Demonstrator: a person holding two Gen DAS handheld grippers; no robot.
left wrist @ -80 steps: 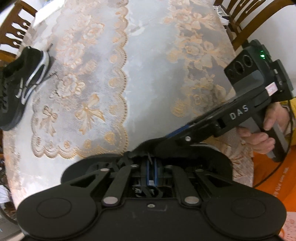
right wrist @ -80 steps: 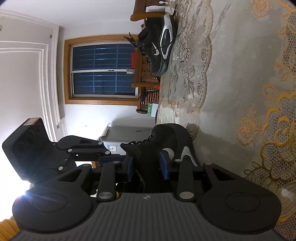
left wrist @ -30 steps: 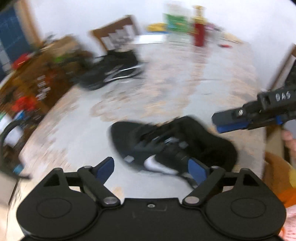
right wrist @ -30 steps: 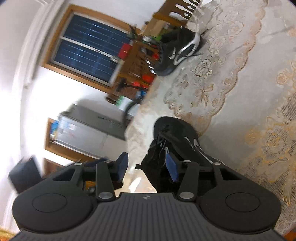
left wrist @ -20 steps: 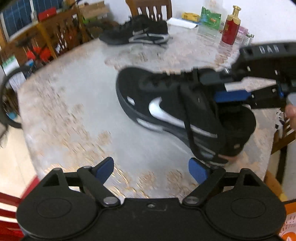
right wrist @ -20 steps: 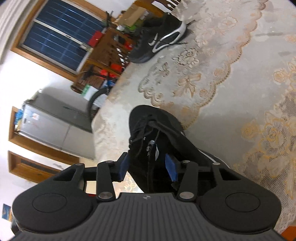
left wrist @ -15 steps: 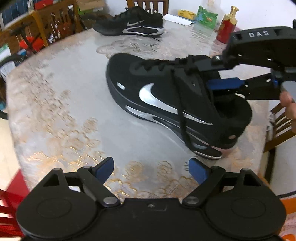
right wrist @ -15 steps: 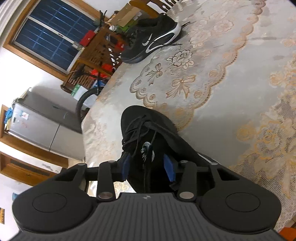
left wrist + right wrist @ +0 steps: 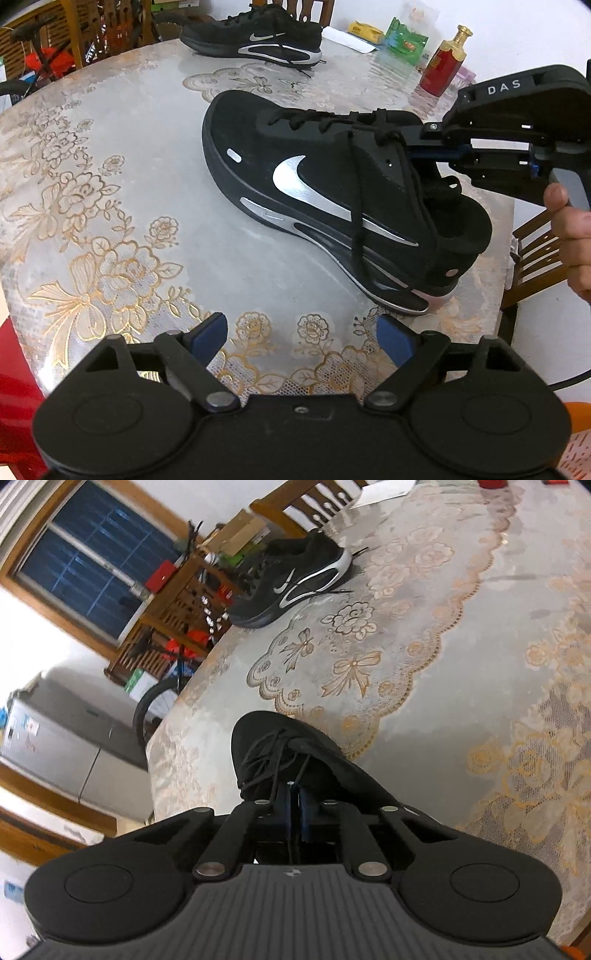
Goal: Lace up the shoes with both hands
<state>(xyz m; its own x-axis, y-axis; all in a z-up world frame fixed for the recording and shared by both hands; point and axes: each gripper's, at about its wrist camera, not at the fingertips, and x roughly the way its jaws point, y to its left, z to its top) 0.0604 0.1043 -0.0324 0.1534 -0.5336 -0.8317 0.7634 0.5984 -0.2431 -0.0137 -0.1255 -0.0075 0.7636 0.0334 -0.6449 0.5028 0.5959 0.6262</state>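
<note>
Left wrist view: a round counter (image 9: 155, 236) covered with a lace-patterned cloth fills most of the picture. The near shoe (image 9: 332, 199), black with a silver swoosh, is seen lying on it near the edge closest to the person, toe pointing away and to the left. A second black shoe (image 9: 255, 37) is set well apart at the far side of the counter. Beyond it a red bottle (image 9: 445, 62) with a gold cap and some packets are seen near the far rim, with a wooden chair (image 9: 535, 258) beside the counter on the right.

The right tool (image 9: 410, 147) is held by a hand (image 9: 576, 236) over the near shoe's collar, and its jaws are closing with a black lace (image 9: 356, 206) pinched between them; the loose length of lace is draped down the shoe's side to the sole. In the right wrist view, the blue pads (image 9: 284, 808) are seen nearly together on lace strands at the tongue.

The left tool (image 9: 301, 338) is held above the bare counter just short of the near shoe, jaws spread wide, nothing between them.
</note>
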